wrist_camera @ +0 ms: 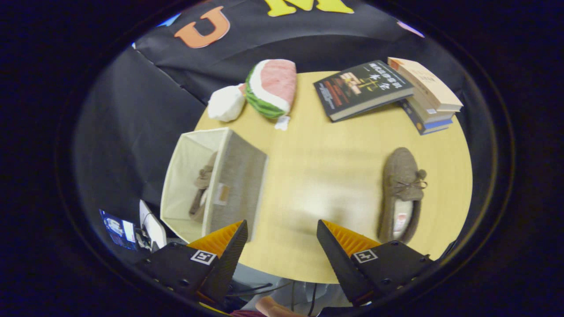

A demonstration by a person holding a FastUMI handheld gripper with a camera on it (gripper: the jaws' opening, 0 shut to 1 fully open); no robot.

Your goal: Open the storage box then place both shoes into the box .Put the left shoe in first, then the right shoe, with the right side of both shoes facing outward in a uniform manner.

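In the gripper view, the gripper is hanging above the table with fingers wide apart, holding nothing. The box is standing open just ahead of the left finger, with one shoe lying inside. The other shoe is lying on the table beyond the right finger, well apart from the box.

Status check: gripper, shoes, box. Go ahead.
Gripper open, empty, above the round wooden table. One brown fuzzy slipper inside the open beige fabric storage box. Second brown fuzzy slipper on the table, nothing blocking it.
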